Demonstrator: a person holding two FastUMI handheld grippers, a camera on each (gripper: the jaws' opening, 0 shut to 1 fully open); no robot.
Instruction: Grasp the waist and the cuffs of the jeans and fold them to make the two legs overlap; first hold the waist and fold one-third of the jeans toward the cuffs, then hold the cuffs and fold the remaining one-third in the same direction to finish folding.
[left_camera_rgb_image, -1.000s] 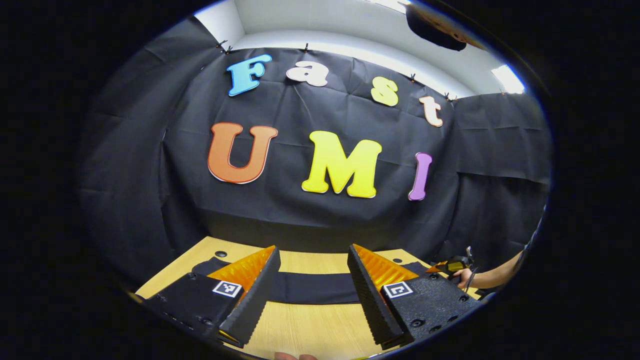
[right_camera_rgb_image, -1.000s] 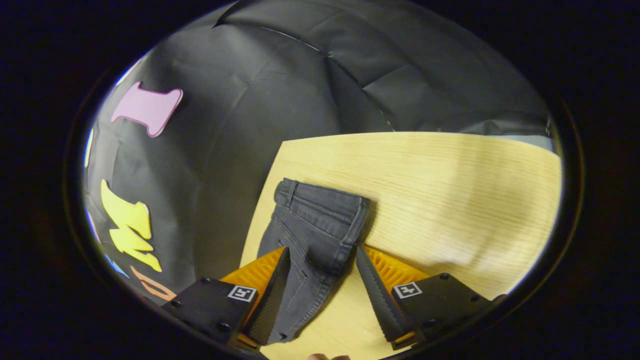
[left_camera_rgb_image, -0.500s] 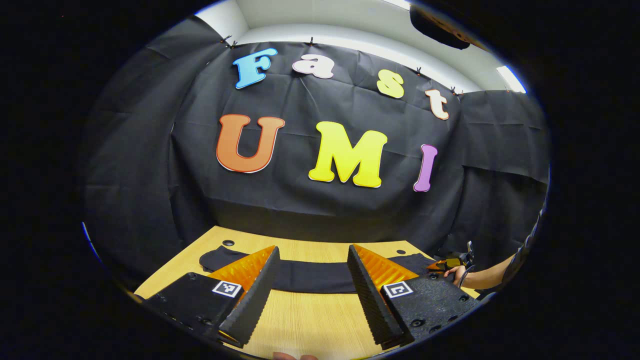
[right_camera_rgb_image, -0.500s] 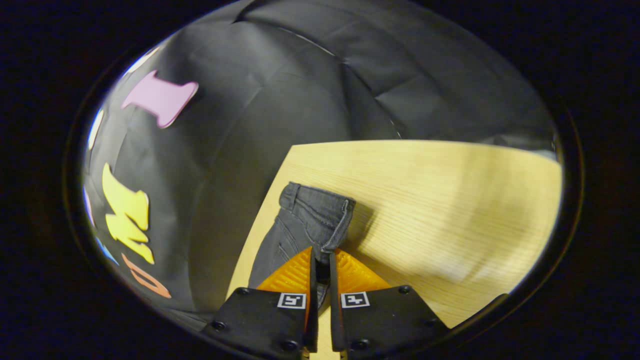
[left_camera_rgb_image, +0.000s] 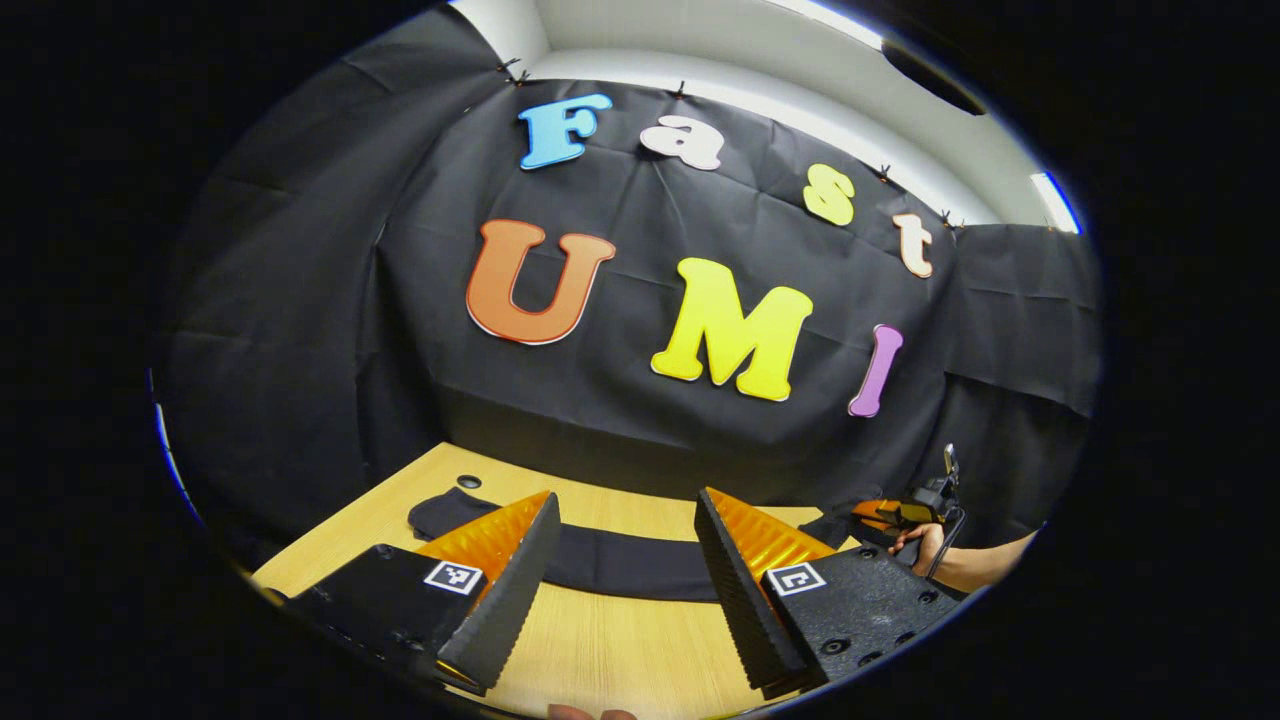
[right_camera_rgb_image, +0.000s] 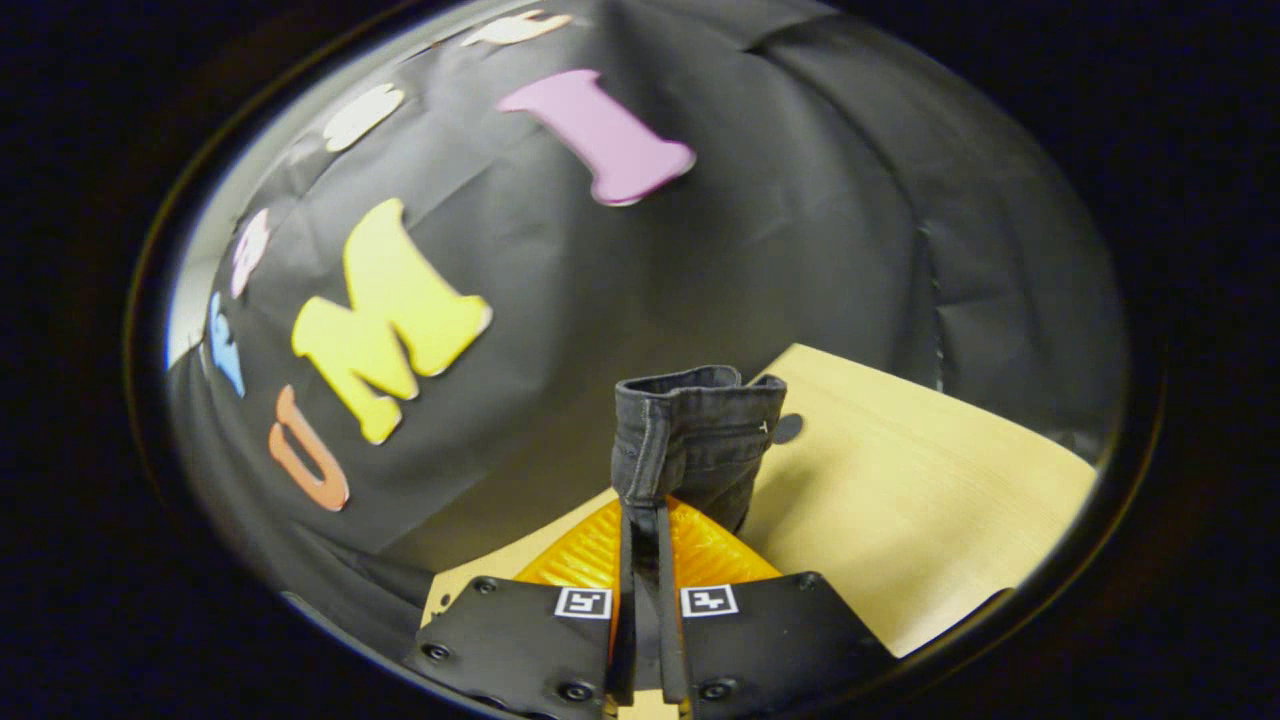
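In the right gripper view, the right claw (right_camera_rgb_image: 647, 520) pinches the waist of the jeans (right_camera_rgb_image: 695, 430), lifted above the desk (right_camera_rgb_image: 920, 510). In the left gripper view, the left claw (left_camera_rgb_image: 625, 560) hangs spread over the desk, with the jeans' legs lying flat beyond and the hand (left_camera_rgb_image: 925, 545) holding the right claw far off.

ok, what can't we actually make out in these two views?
- Left gripper view: the dark grey denim jeans are partly hidden behind the open left claw, so the fold state is unclear.
- Left gripper view: the right claw is small at the edge.
- Right gripper view: the waist is pinched; the cloth below the shut right claw is hidden.
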